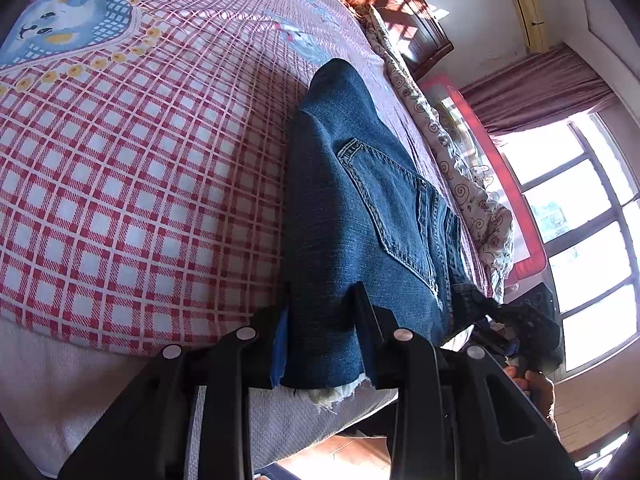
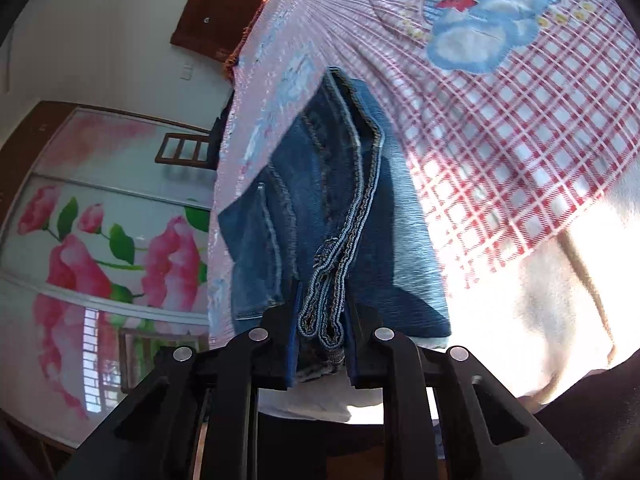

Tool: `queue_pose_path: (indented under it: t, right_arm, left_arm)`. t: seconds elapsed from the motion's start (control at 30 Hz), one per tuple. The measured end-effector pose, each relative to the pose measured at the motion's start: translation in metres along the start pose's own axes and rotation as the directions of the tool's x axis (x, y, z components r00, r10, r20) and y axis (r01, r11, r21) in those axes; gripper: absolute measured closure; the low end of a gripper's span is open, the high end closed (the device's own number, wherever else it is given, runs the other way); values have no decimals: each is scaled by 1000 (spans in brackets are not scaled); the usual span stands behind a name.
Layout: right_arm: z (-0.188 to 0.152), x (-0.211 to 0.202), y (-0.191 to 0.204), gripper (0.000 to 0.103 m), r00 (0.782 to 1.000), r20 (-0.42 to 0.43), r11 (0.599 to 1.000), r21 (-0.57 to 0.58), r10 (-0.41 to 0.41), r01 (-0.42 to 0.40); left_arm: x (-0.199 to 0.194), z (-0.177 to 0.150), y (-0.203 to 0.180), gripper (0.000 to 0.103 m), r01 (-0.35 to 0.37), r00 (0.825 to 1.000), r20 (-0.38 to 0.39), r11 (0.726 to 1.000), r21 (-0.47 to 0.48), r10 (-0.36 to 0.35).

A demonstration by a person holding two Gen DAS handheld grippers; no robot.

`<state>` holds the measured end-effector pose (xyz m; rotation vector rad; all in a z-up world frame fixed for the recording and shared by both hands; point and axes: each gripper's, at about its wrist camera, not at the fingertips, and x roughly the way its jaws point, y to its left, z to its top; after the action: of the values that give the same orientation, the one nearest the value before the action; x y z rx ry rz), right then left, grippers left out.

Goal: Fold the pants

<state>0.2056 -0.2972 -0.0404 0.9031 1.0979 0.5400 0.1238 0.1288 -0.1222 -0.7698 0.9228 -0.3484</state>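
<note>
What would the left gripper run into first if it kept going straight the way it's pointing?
The left gripper already grips the jeans; straight on lies more denim, probably the back pocket.

No words, brand names or numbers can be read in either view — not on the jeans [image 1: 360, 216], nor on the checked bedspread [image 1: 140, 160]. The bedspread bears only pictures — a cartoon animal print [image 2: 484, 20] — with no legible lettering.

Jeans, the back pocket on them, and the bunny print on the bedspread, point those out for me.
jeans [image 2: 384, 248], right wrist view, flat denim panel right of the seam.
back pocket [image 1: 392, 208], left wrist view, pocket's middle.
bunny print [image 2: 484, 20], right wrist view, bunny's body.
</note>
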Motion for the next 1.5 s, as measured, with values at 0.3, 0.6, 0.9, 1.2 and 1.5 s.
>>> queue_pose_path:
  t: [0.3,0.6,0.9,1.2,1.5]
  right_arm:
    - [-8,3,-55,89,995,32,989,112,97,-100]
    - [-10,0,-67,91,998,47,995,91,46,-50]
    - [-3,9,-50,92,995,11,994,-26,-103,103]
    - [13,-31,21,66,947,145,953,-62,-285,296]
    - [49,156,125,66,984,-175,986,-151,45,-72]
  left_arm:
    - [-9,2,18,80,15,999,45,999,-43,-13]
    - [-8,9,12,79,-23,999,27,1000,14,22]
    - [-1,16,2,77,-37,999,10,998,44,36]
    - [6,25,-11,77,-50,999,4,997,57,49]
    - [12,24,-24,77,-105,994,30,990,95,102]
